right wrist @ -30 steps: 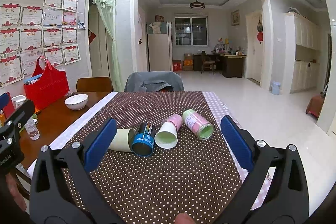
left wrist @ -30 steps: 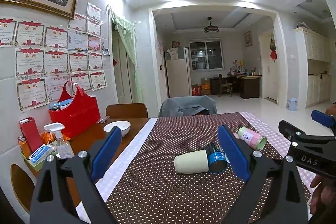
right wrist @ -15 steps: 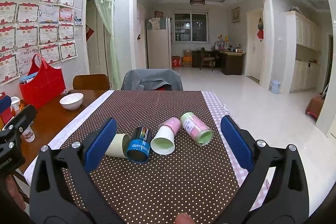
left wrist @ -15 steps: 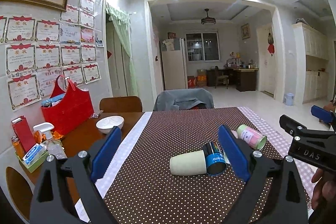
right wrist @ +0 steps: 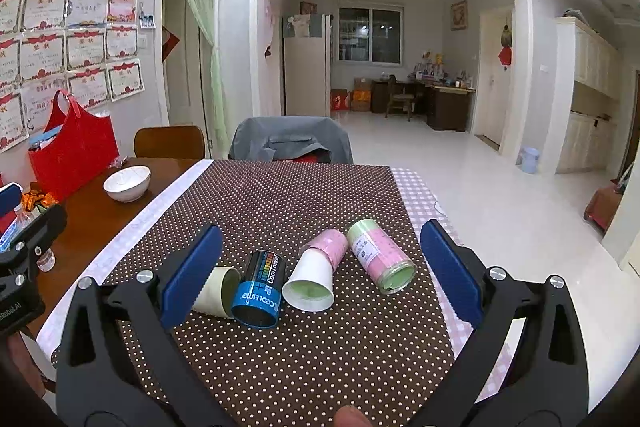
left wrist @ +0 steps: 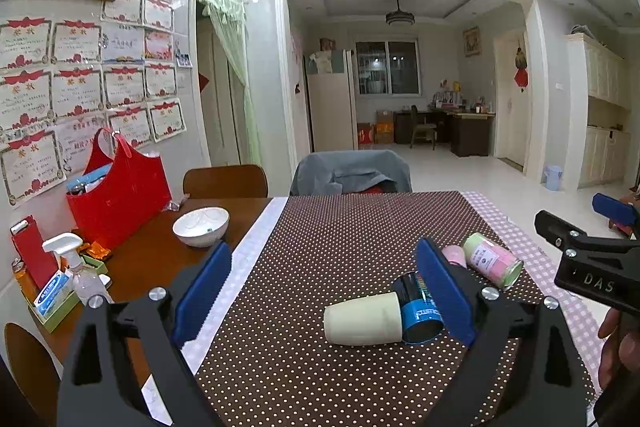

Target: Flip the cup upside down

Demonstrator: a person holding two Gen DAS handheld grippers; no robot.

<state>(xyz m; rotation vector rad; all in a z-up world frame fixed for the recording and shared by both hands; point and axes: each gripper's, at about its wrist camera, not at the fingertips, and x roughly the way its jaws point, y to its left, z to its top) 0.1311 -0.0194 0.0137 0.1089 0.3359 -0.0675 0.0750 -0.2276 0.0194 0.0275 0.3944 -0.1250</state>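
Compared with the views 1 s and 0.5 s earlier, we see both cameras shifted relative to the table. In the right wrist view, the right gripper [right wrist: 320, 279] has advanced: the cream cup [right wrist: 214, 291], blue-black cup [right wrist: 259, 291], white-and-pink cup [right wrist: 316, 275] and pink-and-green cup [right wrist: 380, 257] appear larger and lower between its fingers. In the left wrist view, the left gripper [left wrist: 322, 291] has swung slightly: the cream cup [left wrist: 363, 319] now sits farther right, nearer the right finger [left wrist: 444, 295].
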